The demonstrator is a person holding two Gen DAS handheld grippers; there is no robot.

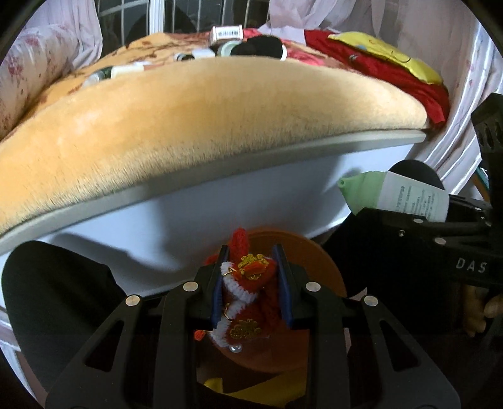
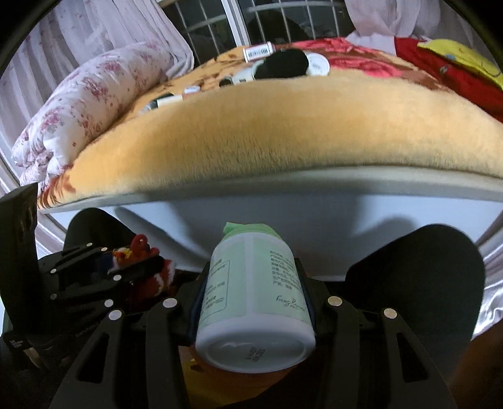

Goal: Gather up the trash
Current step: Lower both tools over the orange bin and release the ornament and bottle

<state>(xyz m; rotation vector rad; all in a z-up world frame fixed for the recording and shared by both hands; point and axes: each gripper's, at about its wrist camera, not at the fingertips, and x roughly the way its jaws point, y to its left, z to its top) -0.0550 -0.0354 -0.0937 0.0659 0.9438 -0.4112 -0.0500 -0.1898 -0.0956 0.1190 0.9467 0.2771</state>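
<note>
A bed (image 1: 283,176) with a white side panel fills both views, covered by a plush tan blanket (image 1: 204,126) whose far part carries a floral print. A rolled flowered quilt (image 2: 78,103) lies at its left end, and a red cloth (image 1: 393,72) with a yellow cloth (image 1: 393,53) on it sits at the right end. Curtains (image 2: 110,28) and a barred window (image 2: 213,25) stand behind. Small litter is strewn across the far blanket: a barcoded box (image 1: 226,31), a black lump (image 2: 286,64), a white lid (image 2: 319,64) and several small tubes, too small to tell apart. Below the bed edge, an orange bin (image 1: 314,267) sits under both grippers, with something yellow inside. The right gripper (image 2: 251,283) is clamped on a white bottle (image 2: 254,299) with a pale green cap, its base toward the camera, held above the bin. The left gripper (image 1: 251,283) is clenched on a red knit ornament (image 1: 248,289) with white trim and gold charms, also over the bin. The two grippers are just beside each other.
</note>
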